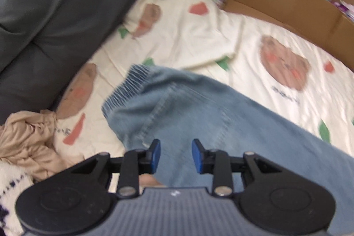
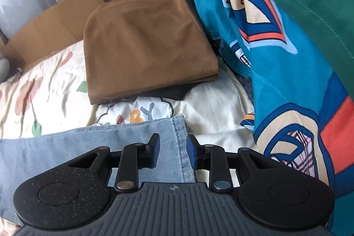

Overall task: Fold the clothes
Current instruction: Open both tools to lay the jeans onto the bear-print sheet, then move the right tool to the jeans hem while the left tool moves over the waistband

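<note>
Bed – jeans, tan folded cloth, beige heap.

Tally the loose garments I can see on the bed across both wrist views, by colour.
Blue: 1, light blue denim jeans with elastic waistband
Brown: 1, folded brown fabric garment
Beige: 1, crumpled beige garment
Cream: 1, folded cream garment
White: 1, fuzzy white knit with dark pattern
Total: 5

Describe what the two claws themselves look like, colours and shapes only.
Both match. The left claw and right claw each have two black fingers with blue pads, on black linkage bars with silver rivets. Behind sit two round black housings flanking a grey ribbed plate with a small white mark. No cables or sleeves show.
</note>
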`<state>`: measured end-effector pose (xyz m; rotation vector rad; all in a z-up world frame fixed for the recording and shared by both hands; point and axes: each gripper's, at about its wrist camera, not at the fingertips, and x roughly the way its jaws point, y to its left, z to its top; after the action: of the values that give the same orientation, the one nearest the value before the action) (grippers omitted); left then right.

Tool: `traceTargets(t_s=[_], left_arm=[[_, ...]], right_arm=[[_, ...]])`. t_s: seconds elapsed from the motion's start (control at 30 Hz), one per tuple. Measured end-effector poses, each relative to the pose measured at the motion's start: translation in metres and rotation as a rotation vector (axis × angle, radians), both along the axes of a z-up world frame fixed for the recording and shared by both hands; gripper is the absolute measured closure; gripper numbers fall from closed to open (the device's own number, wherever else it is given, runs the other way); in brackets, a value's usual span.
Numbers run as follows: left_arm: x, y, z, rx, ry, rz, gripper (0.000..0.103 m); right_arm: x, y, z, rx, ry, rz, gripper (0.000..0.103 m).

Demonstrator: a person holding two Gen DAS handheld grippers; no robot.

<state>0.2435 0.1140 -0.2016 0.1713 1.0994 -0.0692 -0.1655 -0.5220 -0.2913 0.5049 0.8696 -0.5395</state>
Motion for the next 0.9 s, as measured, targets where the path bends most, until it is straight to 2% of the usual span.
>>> traceTargets(t_s=[0.07,0.27,0.37,0.5,0.73,0.9], left_arm=[[0.015,0.006,-0.006,0.005,-0.024,0.021,0.067],[0.062,0.017,-0.036,0.029,-0.053,0.043,0.05],[0.084,0.018,-0.056,0.046,-0.07,0.045,0.049],[0.113,0.018,-0.084,0.068,-0.074,0.063,0.049],[0.147,0.009,-0.123,0.135,-0.071,0.044,0.049],[0.161,-0.002,-0.145,0.215,-0.081,0.009,0.05]], right_arm=[[0.005,-0.002,-0.004,-0.009,0.015,0.006,0.066],[0.02,-0.003,-0.017,-0.033,0.055,0.013,0.064],[0.031,-0.003,-0.023,-0.044,0.068,0.024,0.063],[0.046,-0.006,-0.033,-0.05,0.084,0.051,0.052],[0.06,-0.019,-0.052,-0.083,0.144,0.031,0.052],[0.063,-0.022,-0.062,-0.093,0.166,0.019,0.052]])
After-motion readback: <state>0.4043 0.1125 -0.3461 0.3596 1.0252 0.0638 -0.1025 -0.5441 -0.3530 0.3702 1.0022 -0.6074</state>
